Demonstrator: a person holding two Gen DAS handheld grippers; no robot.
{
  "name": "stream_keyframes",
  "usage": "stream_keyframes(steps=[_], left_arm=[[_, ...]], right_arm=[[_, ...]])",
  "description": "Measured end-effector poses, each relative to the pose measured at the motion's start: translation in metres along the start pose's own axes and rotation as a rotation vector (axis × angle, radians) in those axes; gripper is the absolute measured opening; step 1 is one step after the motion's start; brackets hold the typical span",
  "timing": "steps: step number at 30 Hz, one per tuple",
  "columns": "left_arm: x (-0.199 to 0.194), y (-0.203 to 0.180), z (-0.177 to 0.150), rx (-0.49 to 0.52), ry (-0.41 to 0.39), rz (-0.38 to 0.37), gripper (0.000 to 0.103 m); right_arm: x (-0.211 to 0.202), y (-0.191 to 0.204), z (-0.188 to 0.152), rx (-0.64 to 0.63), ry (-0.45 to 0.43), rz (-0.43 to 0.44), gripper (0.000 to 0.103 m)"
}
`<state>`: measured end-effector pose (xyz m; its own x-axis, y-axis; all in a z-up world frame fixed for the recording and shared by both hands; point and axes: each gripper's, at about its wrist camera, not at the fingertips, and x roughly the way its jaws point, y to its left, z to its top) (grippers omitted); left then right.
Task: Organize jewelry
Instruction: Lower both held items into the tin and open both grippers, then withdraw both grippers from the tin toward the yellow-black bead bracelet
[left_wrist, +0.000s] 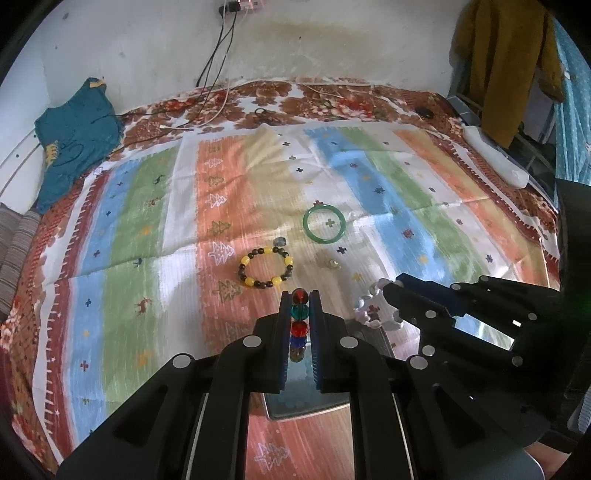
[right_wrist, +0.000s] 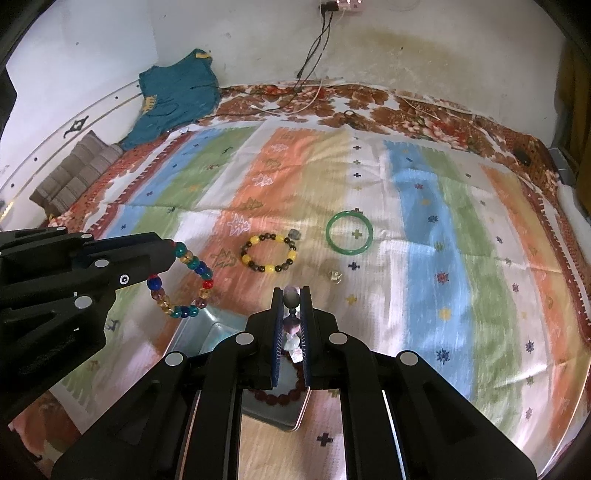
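Both grippers are loaded right now. Left gripper is clamped on a multicolour bead bracelet, right gripper is pinched on a pale bead bracelet; both hang over the metal tin. A dark red bracelet already lies inside. Beyond the tin on the cloth: a yellow-and-dark bracelet and, to its right, a green bangle. My guess: the beads are light, floppy and slippery, so pinch across the strand. The bangle looks rigid and breakable; take its rim.

Both tools are matte black plastic with round silver screws and blue-padded fingers
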<state>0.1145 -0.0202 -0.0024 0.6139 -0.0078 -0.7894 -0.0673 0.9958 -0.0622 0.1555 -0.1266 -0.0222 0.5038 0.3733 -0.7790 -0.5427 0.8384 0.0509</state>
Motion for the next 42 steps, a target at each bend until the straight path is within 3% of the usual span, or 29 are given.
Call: stream_keyframes(steps=[8,13,15,16,17,30,42], left_arm=[[-0.002,-0.006,-0.014,0.018,0.017,0.010,0.009],[0.000,0.006,-0.015,-0.027,0.034,0.055,0.017],[0.001,0.012,-0.014,-0.043,0.033,0.063,0.020],[0.001,0.015,-0.014,-0.050,0.034,0.064,0.024],[0.001,0.017,-0.014,-0.057,0.036,0.064,0.026],[0.029,0.038,-0.008,-0.096,0.101,0.102,0.057],[0.060,0.057,0.006,-0.118,0.136,0.150,0.068]], right_arm=[[-0.004,0.006,-0.013,0.000,0.022,0.020,0.010],[0.003,0.000,-0.017,0.016,0.062,-0.018,0.011],[0.005,-0.004,-0.017,0.027,0.068,-0.043,0.020],[0.005,-0.008,-0.017,0.038,0.068,-0.053,0.035],[0.006,-0.011,-0.017,0.046,0.069,-0.058,0.039],[0.025,-0.027,-0.007,0.081,0.102,-0.095,0.053],[0.053,-0.037,0.003,0.087,0.145,-0.104,0.066]])
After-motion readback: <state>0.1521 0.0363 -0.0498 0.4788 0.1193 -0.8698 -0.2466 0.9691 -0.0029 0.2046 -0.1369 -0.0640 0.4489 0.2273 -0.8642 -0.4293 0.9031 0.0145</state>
